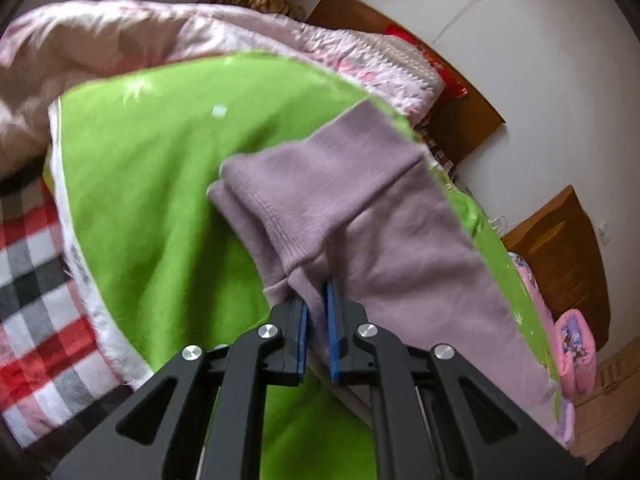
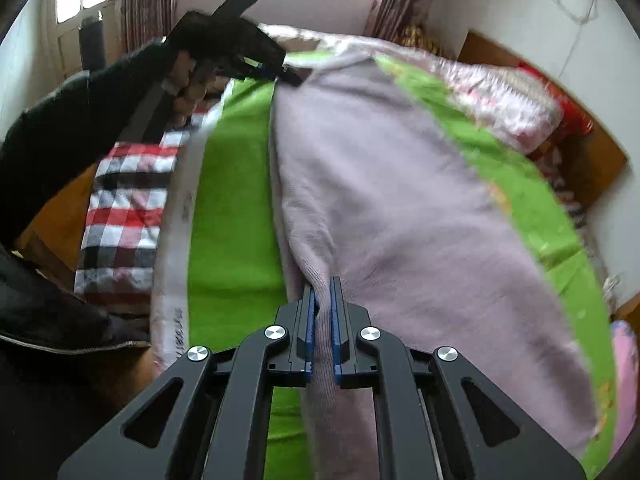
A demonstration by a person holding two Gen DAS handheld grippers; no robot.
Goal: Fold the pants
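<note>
The lilac knit pants [image 1: 360,216] lie over a green blanket [image 1: 160,184] on the bed. My left gripper [image 1: 318,292] is shut on the fabric near the ribbed cuffs and holds it lifted. In the right wrist view the pants [image 2: 400,200] stretch lengthwise along the green blanket [image 2: 232,220]. My right gripper [image 2: 323,292] is shut on the near end of the pants. The left gripper [image 2: 280,72] shows at the far end, held in a hand, gripping the other end.
A pink quilt [image 1: 120,44] is bunched at the far side of the bed. A red, white and black checked cover [image 1: 36,280] lies beside the green blanket. A wooden headboard [image 1: 460,92] and a wooden nightstand [image 1: 568,260] stand by the white wall.
</note>
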